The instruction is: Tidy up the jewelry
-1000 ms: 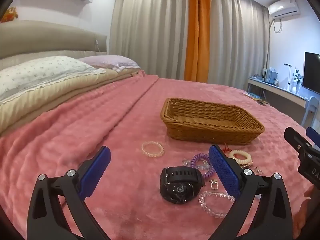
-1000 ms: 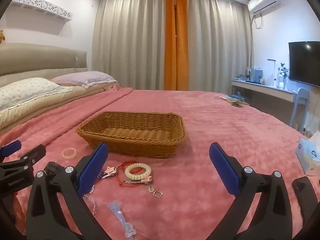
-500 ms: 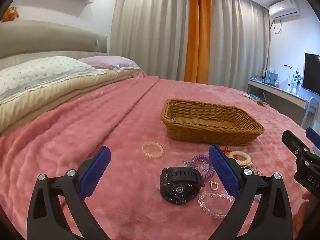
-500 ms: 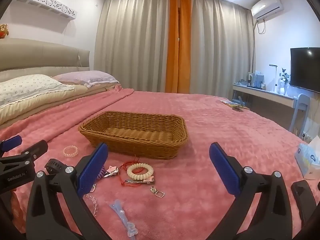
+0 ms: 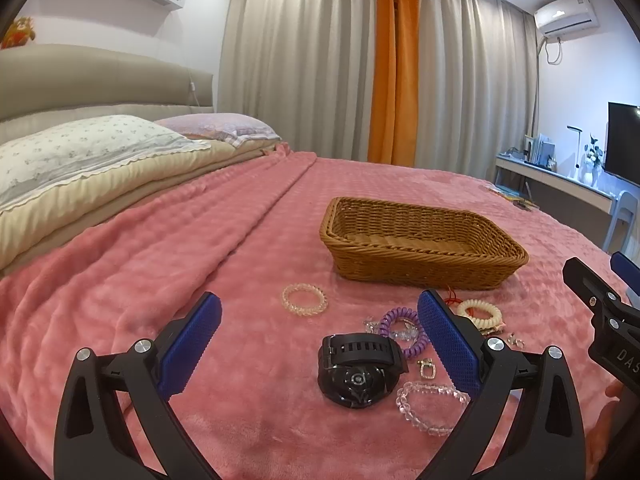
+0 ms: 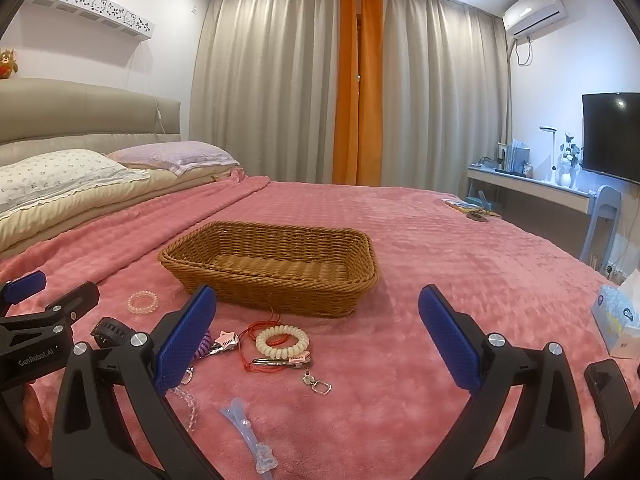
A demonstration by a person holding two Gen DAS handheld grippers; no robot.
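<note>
An empty wicker basket point(image 5: 424, 248) point(image 6: 272, 268) sits on the pink bedspread. In front of it lies scattered jewelry: a black watch point(image 5: 356, 368), a purple coil band point(image 5: 402, 330), a clear bead bracelet point(image 5: 432, 402), a pink coil band point(image 5: 304, 300) point(image 6: 142, 302), and a cream coil band point(image 5: 480, 314) point(image 6: 282, 340) with red string. Star hair clips point(image 6: 280, 362), a small charm point(image 6: 320, 386) and a blue clip point(image 6: 250, 436) lie near the right gripper. My left gripper point(image 5: 316, 344) is open just before the watch. My right gripper point(image 6: 316, 336) is open above the cream band, holding nothing.
Pillows point(image 5: 80, 152) and a headboard lie to the left. A tissue box point(image 6: 618, 320) rests at the bed's right edge. A desk point(image 6: 528, 188), a chair and a TV stand at the far right. Curtains hang behind the bed.
Both grippers have drifted only slightly; the right wrist view has tilted up a little. The jewelry and basket have not moved.
</note>
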